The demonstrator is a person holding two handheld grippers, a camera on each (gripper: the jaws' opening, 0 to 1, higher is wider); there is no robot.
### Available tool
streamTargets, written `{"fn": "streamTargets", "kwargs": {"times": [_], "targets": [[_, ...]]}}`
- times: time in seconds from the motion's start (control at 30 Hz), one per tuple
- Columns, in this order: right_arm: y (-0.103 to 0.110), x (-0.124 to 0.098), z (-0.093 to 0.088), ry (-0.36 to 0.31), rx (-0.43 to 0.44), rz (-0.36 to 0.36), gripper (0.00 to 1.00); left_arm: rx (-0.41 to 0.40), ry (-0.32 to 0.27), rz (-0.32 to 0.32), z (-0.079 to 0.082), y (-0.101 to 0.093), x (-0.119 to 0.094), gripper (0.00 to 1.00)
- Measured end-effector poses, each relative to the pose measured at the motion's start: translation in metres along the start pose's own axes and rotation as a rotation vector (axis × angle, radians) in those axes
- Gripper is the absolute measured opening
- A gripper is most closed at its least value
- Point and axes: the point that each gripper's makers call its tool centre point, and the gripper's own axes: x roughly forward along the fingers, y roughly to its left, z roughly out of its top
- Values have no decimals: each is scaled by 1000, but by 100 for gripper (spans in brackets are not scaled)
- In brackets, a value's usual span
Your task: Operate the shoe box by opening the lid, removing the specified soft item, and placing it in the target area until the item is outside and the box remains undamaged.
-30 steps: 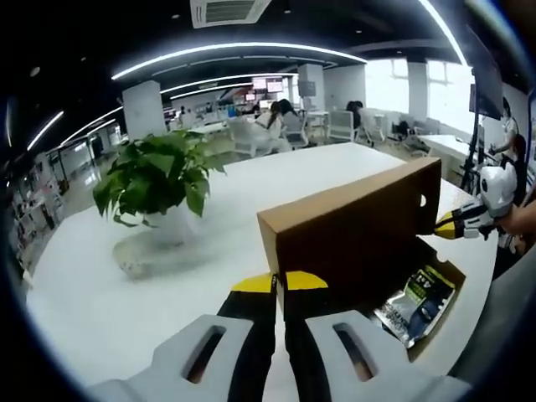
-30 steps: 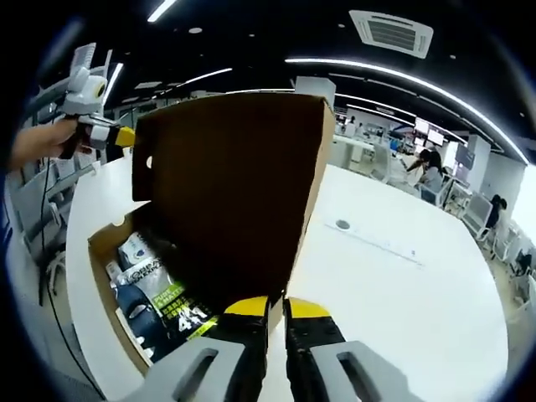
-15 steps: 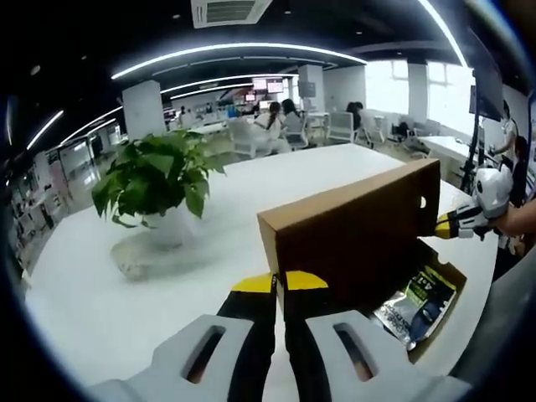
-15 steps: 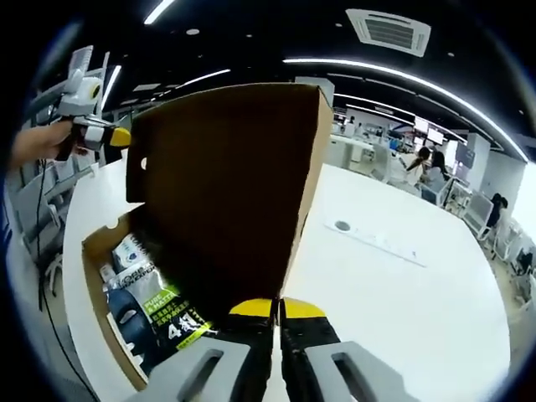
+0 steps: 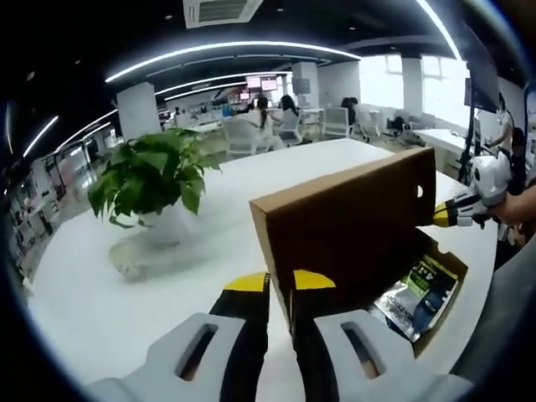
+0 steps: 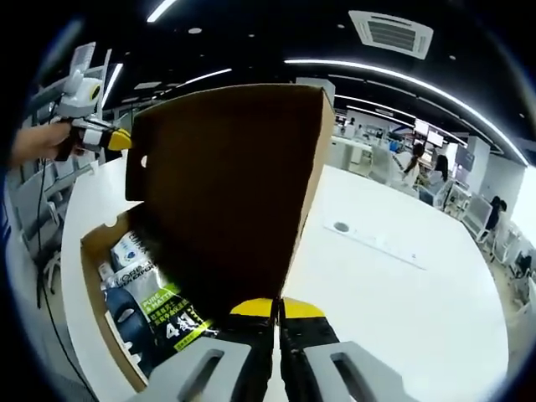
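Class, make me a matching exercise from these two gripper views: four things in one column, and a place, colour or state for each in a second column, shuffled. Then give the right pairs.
Things:
1. lid
2. packets
3. plant
4. table

Descriptions:
A. white
B. green and leafy
C. raised, gripped at both ends
D. lying inside the box

Pairs: 1-C, 2-D, 3-B, 4-A

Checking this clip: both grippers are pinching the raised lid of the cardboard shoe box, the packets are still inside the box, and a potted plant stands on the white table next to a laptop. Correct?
Not quite: no laptop shows. In the left gripper view the potted plant stands alone on the white table. The rest holds: left gripper and right gripper pinch the raised lid of the shoe box, with the packets still inside.
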Motion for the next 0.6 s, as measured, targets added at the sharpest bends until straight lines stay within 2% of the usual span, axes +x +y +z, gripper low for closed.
{"fn": "streamTargets", "kwargs": {"times": [0.6], "targets": [[0, 1, 1, 11, -9, 0, 0, -22, 59, 15, -56, -3, 3, 11]]}}
